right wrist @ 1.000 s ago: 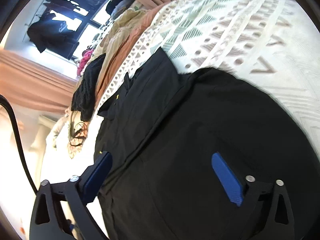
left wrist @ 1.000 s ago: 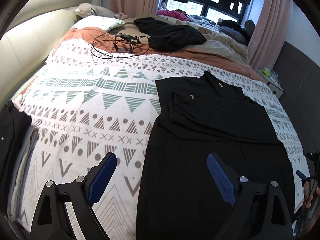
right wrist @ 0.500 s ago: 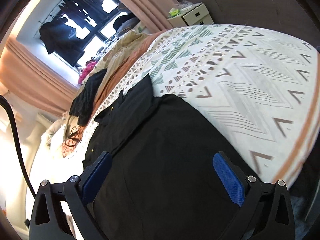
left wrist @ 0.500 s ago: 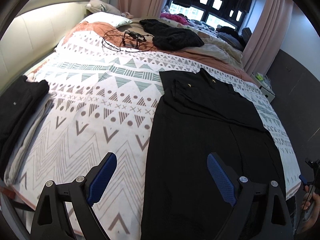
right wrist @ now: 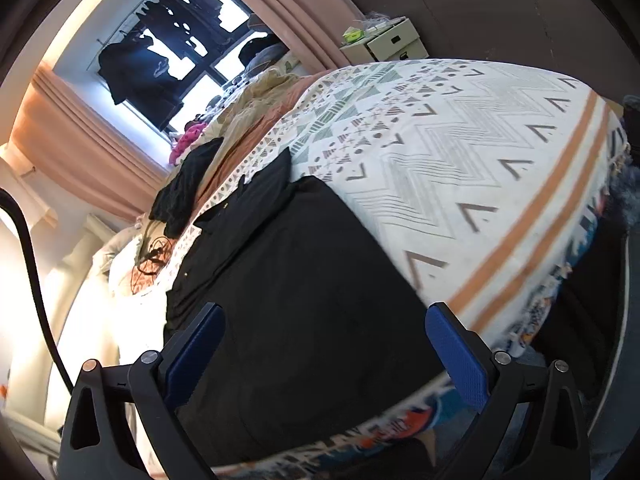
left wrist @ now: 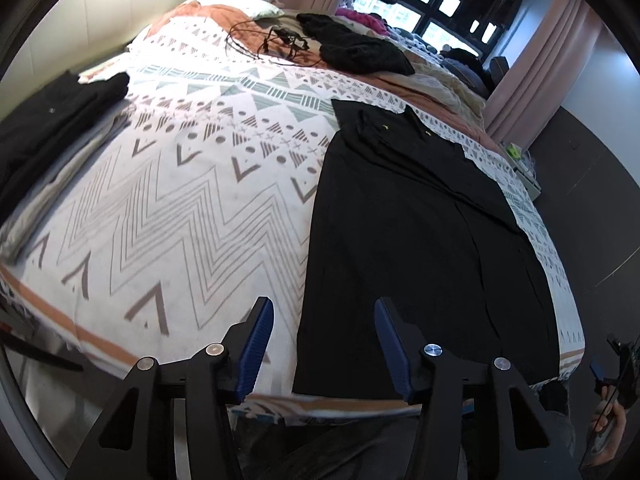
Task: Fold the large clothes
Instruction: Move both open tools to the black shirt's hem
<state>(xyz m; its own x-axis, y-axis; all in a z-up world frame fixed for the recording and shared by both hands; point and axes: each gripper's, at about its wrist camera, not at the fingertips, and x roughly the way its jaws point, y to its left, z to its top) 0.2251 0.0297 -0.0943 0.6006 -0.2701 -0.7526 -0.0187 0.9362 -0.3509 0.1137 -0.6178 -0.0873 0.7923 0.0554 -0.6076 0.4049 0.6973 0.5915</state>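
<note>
Black garment flat on patterned bedspread, hem at the foot edge, collar toward the window end; judging next step as grabbing both hem corners, so best to pinch only the garment layers at each corner, not the bedspread, and lift evenly to keep the fold square. Left gripper above the hem's left corner, closing, about half open, nothing between pads yet. Right gripper over the hem's right part, wide open, holding nothing.
</note>
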